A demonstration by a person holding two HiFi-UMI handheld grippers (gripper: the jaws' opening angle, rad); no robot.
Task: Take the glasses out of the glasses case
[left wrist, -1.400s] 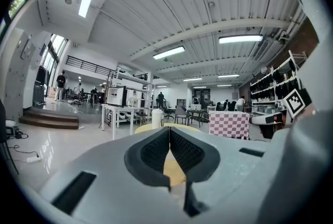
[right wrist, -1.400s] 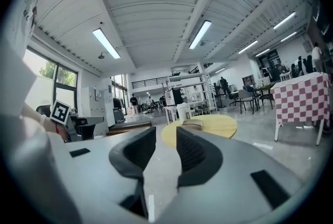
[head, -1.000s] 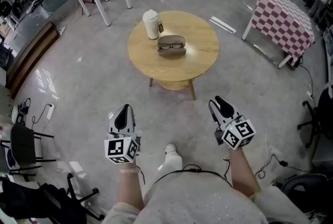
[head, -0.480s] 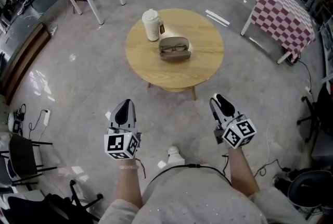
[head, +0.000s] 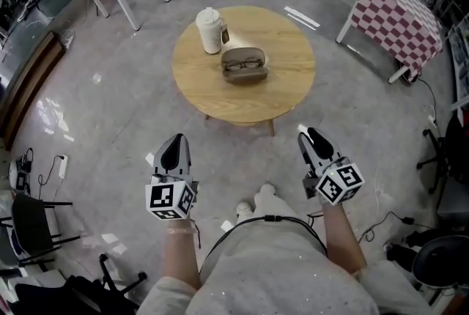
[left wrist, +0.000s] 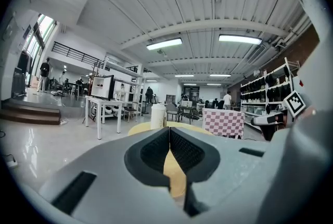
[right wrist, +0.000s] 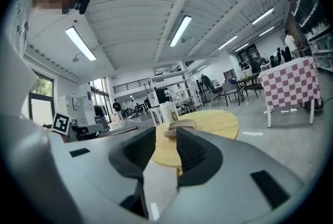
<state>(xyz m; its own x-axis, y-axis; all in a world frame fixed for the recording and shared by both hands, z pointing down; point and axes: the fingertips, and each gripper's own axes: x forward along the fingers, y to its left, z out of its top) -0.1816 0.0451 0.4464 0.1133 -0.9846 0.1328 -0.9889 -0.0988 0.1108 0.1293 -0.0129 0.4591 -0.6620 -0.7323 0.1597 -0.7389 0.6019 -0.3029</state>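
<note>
Your left gripper [head: 174,147] hangs low over the floor, jaws closed tip to tip with nothing in them; well ahead of it and a little to its right, the cup [head: 209,31] stands on the table [head: 286,90]; just right of the cup, ahead of the gap between your two grippers, the case [head: 244,64] lies open with the glasses [head: 244,67] showing in it; your right gripper [head: 313,141] has its jaws a narrow way apart and empty, the case far off through that gap; I judge you are at the approach, with nothing reached yet; next you need to close on the table, steady the case with one gripper and widen the other for the frame; no writing is legible on cup or case; the gripper cubes bear only square markers
</note>
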